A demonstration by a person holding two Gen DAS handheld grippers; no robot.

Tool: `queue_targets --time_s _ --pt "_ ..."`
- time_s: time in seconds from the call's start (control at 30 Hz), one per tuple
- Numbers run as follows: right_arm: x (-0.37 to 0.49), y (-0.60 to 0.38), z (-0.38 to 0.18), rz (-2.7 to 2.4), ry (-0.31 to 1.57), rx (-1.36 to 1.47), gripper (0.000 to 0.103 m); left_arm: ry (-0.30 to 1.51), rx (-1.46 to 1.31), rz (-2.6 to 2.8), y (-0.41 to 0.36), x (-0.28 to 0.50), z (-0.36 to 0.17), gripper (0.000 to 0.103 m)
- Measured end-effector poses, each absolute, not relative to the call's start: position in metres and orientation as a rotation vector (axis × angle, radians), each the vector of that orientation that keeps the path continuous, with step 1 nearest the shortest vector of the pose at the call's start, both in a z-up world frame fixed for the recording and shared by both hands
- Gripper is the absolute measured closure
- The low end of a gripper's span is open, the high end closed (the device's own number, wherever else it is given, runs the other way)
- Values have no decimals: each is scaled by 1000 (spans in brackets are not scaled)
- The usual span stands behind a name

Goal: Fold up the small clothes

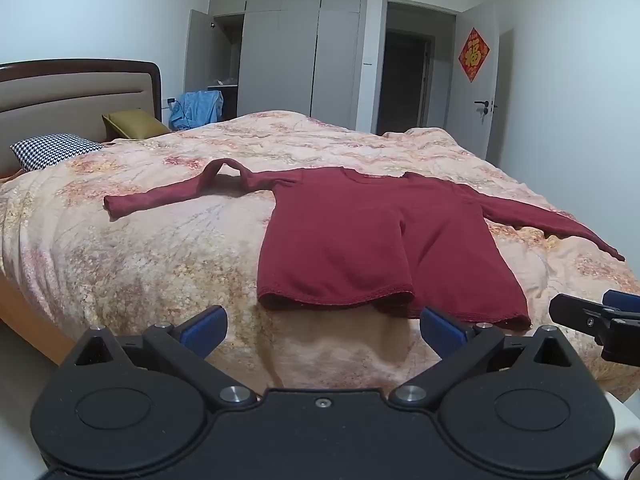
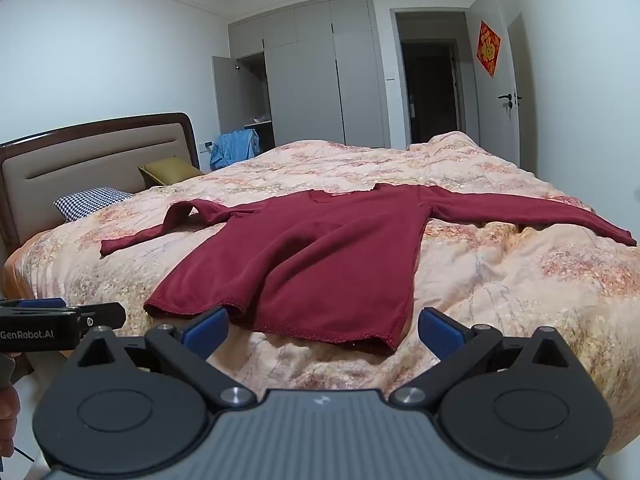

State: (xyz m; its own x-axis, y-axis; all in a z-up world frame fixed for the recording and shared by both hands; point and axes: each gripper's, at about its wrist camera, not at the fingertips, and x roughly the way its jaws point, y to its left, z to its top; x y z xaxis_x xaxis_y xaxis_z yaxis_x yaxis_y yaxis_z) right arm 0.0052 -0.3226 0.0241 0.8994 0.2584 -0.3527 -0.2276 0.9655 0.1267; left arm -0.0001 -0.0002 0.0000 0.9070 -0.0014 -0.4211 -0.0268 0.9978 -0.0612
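1. Red sweater (image 1: 372, 236) is laid flat on bed quilt (image 1: 160, 248), sleeves spread, no fold made yet.
2. Left gripper (image 1: 322, 326) & right gripper (image 2: 322, 328) are held wide apart, nothing grasped.
3. All folds are left, approx.

Legible markings, two items. First: white lettering "GenRobot.AI" on the black side of the left tongs (image 2: 60, 322), read in the right wrist view at the lower left edge. Second: a red diamond-shaped paper sign (image 1: 474, 55) fixed to the open white door (image 1: 476, 92); it carries the gold Chinese character "福", clear in the left wrist view, blurred in the right wrist view. No other text, numbers or brands can be read.
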Motion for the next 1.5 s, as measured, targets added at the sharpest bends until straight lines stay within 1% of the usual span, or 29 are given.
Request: queue_targets --time_s 1.5 --pt "6 -323 23 257 394 94 0 438 -72 -7 -4 -1 -1 1"
